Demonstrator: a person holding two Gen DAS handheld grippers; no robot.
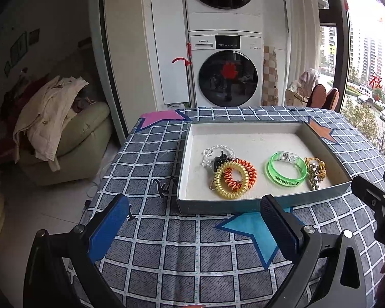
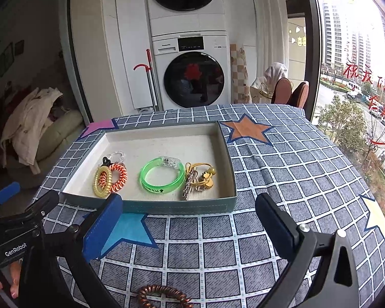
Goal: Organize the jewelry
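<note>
A shallow grey-green box with a white lining stands on the checked tablecloth. In it lie a yellow coil band, an orange coil band, a clear bead bracelet, a black clip, a green bangle and gold trinkets. A brown coil band lies on the cloth at the near edge of the right wrist view. My left gripper and right gripper are open and empty, short of the box.
The table is covered with a blue checked cloth with coloured stars. Behind it stand stacked washing machines. A sofa with clothes is at left. A window is at right.
</note>
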